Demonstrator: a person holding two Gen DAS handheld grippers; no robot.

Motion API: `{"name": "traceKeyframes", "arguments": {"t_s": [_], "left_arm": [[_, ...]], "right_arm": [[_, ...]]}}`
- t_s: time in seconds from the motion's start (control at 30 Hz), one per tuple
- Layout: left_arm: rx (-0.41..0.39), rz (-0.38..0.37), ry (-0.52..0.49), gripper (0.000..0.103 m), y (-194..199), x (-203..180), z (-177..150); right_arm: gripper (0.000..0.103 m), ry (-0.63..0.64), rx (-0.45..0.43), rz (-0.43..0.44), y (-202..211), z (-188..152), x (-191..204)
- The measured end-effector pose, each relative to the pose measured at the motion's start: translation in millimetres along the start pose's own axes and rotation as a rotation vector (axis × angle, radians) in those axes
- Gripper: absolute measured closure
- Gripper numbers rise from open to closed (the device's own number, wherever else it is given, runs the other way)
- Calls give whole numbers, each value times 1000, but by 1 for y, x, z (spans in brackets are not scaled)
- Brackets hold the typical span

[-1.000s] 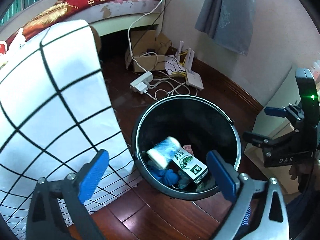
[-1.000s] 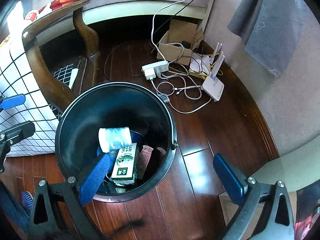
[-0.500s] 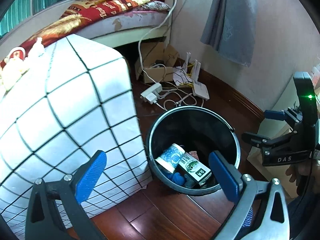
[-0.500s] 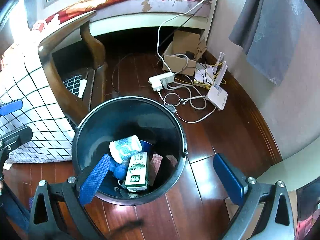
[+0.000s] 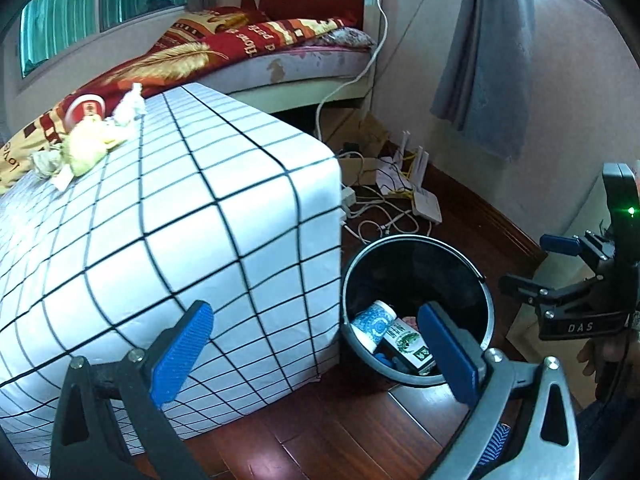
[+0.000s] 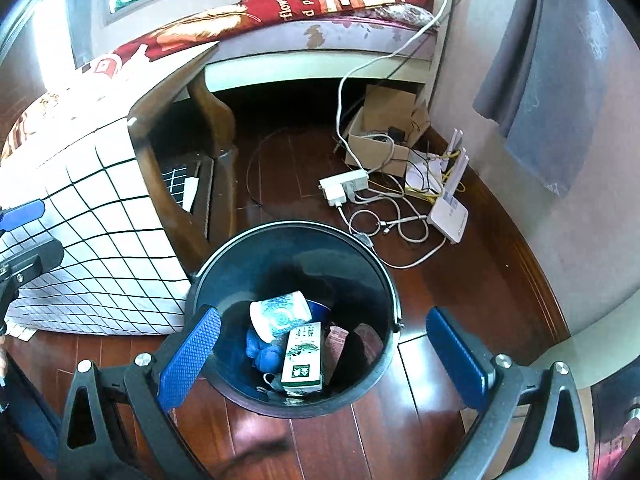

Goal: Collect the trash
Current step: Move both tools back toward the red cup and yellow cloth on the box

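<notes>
Both pairs of jaws stand wide with nothing between them. The left gripper hangs above the floor, one blue pad in front of the grid-patterned cloth and the other over the near rim of the black bin. The right gripper hangs over the same bin, its pads spanning the bin's near rim, and it also shows at the right edge of the left wrist view.

Inside the bin, below both sets of jaws, lie a blue-and-white patterned paper cup on its side, a green-and-white carton leaning against it, and something blue and crumpled beneath them.

More trash sits well away from the jaws, on the far corner of the tabletop draped in the white cloth with black grid lines: a crumpled yellow wrapper, white wadded tissue and a red-and-white cup close together.

Beyond the bin on the wooden floor lie a power strip, tangled cables and a white router.
</notes>
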State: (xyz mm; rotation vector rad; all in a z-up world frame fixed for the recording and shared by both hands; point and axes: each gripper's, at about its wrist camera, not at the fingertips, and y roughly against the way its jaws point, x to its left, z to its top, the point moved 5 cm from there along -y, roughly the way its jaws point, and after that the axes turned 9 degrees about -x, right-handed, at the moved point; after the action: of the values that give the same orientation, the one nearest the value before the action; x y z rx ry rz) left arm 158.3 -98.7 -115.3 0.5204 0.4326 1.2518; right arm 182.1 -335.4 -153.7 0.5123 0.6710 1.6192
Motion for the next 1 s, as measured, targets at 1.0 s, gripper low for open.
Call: {"name": "traceKeyframes", "arguments": {"t_s": [1.0], "left_arm": [[-143,294,265,1,77,207,25]], "right_arm": [[0,110,-249,274,12,162,193]]}}
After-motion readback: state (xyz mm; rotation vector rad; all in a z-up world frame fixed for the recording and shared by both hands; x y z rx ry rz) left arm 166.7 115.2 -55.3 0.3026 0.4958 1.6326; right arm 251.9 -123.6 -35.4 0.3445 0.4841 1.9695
